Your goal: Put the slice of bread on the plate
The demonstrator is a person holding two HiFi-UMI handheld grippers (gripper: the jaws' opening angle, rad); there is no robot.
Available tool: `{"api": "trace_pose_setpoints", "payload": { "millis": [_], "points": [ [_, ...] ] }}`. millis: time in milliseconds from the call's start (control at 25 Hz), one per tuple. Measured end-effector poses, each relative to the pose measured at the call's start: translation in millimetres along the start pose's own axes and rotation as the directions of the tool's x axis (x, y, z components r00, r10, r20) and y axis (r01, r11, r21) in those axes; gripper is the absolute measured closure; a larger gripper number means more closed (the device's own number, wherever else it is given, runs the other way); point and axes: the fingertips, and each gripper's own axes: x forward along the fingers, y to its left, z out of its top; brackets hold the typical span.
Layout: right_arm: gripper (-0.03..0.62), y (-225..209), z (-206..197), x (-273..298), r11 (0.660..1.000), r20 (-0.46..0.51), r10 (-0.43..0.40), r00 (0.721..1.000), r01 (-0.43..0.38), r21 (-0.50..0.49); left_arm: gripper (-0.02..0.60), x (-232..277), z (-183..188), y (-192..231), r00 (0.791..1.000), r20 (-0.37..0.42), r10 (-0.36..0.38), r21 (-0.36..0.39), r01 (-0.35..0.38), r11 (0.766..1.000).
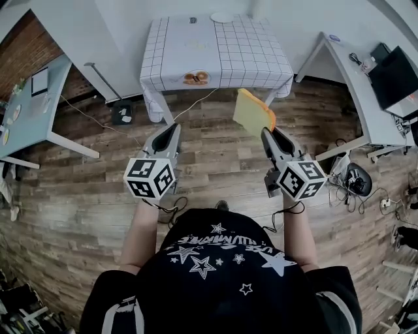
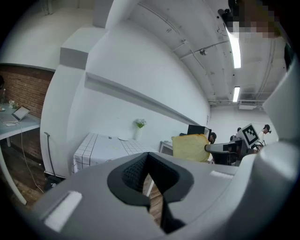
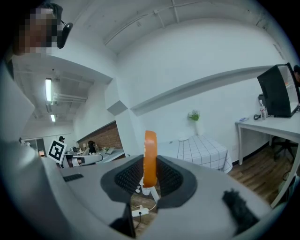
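Observation:
The slice of bread [image 1: 254,112], yellow with an orange crust, stands on edge in the air between the pads of my right gripper [image 1: 268,134], which is shut on it. The right gripper view shows the bread [image 3: 150,158] edge-on. From the left gripper view the bread [image 2: 190,147] shows flat-on. My left gripper [image 1: 174,130] hangs beside it at the same height, jaws together and holding nothing. An orange-brown patterned plate [image 1: 196,78] lies near the front edge of the checked table [image 1: 215,52], beyond both grippers.
A white plate [image 1: 222,17] sits at the table's far edge, with a vase of flowers [image 3: 193,117] nearby. Desks stand at the left [image 1: 29,111] and right [image 1: 356,85]. Cables and a power strip [image 1: 122,112] lie on the wooden floor.

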Motion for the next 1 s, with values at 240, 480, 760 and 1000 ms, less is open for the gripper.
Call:
{"api": "trace_pose_setpoints", "payload": {
  "millis": [240,480,760,1000],
  "points": [
    [0.505,-27,0,6,0.999,0.005,0.035,0.999,-0.035,0.013,0.574,11,4,-9,0.999,0.029,0.036,0.02,-0.037,0.999],
    [0.505,-42,10,15,0.999,-0.004,0.04,0.999,-0.04,0.0,0.574,21,4,-9,0.999,0.026,0.048,0.002,-0.048,0.999],
    [0.505,-68,7,45,1.0,-0.021,0.003,1.0,-0.003,0.017,0.574,75,4,11,1.0,0.004,0.023,-0.001,-0.023,1.0],
    [0.505,-82,-4,73,1.0,-0.012,-0.015,1.0,0.015,0.01,0.574,105,-2,29,1.0,0.019,0.003,0.026,-0.004,1.0]
  ]
}}
